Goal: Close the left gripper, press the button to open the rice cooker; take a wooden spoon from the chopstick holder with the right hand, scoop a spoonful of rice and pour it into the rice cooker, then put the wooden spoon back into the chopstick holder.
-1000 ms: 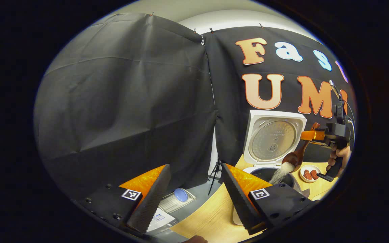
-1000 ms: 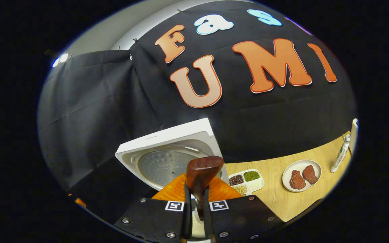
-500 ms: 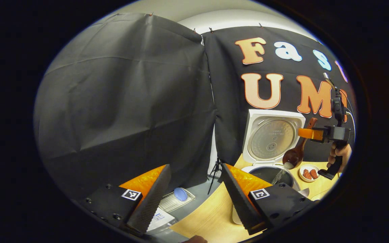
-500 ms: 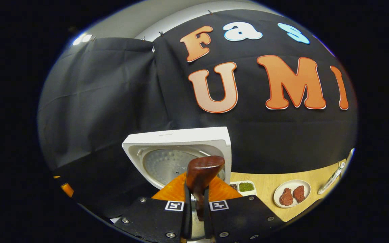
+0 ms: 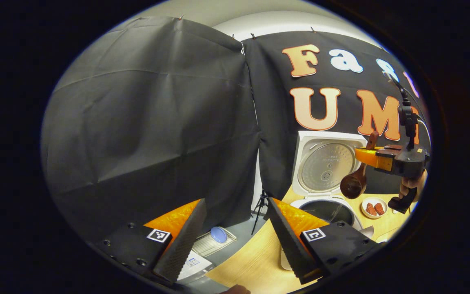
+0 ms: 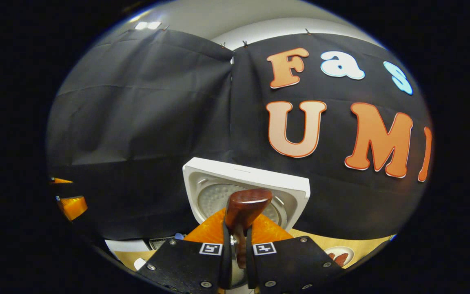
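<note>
Right fingers: pressed together on the handle of the dark brown wooden spoon (image 6: 246, 212), whose butt end stands up between them in the right gripper view; the right gripper (image 5: 375, 157), seen from the left gripper view, hangs above and to the right of the cooker, held by a hand (image 5: 409, 188).
Spoon bowl: hangs below the fingers, over the pot's right edge; a second ago a stream of white rice ran from it into the pot, half a second ago only a trickle, now none falls and the bowl looks empty.
Spoon height: lifted since then, clear of the pot.
White rice cooker (image 5: 328, 171): lid upright and open, dark inner pot below it, standing on the light wooden desk (image 5: 255, 261).
Left fingers: spread wide, nothing between them; the left gripper (image 5: 235, 241) hovers over the desk's near edge, well apart from the cooker.
Small white plate with red pieces (image 5: 373, 207): on the desk, right of the cooker.
Task reading: pour judged finished; remaining step is returning the spoon to the chopstick holder.
</note>
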Motion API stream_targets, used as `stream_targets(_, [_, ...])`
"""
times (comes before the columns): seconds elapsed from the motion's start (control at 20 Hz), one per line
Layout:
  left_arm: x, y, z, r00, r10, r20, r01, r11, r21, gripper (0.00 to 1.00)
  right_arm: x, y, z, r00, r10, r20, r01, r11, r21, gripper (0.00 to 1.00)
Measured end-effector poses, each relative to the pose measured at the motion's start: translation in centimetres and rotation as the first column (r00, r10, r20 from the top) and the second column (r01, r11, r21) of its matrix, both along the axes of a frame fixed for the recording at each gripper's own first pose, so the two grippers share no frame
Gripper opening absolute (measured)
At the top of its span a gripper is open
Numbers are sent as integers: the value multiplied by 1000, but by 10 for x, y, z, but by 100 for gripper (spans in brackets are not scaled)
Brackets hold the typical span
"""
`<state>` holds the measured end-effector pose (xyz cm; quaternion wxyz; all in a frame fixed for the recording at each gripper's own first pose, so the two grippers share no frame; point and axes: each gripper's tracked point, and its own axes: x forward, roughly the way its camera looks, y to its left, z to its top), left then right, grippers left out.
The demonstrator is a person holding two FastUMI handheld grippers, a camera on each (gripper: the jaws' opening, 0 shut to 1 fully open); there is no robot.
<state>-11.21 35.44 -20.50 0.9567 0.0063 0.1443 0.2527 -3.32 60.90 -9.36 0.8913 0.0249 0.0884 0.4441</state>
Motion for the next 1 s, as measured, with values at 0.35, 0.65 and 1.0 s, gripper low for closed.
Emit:
stream_targets(0.35, [-3,-13,5,1000,-17,-2,17,999,35,99,-12,-13,7,999,18,-34,-17,999,32,13])
stream_targets(0.65, [-3,-42,-2,999,-25,-20,25,1000,0,100,1,-65,11,975,-13,-223,52,984,168,13])
stream_targets(1.0, [13,-112,2,996,-85,-24,84,996,-39,99,23,-164,-23,922,-100,-373,182,965,191,13])
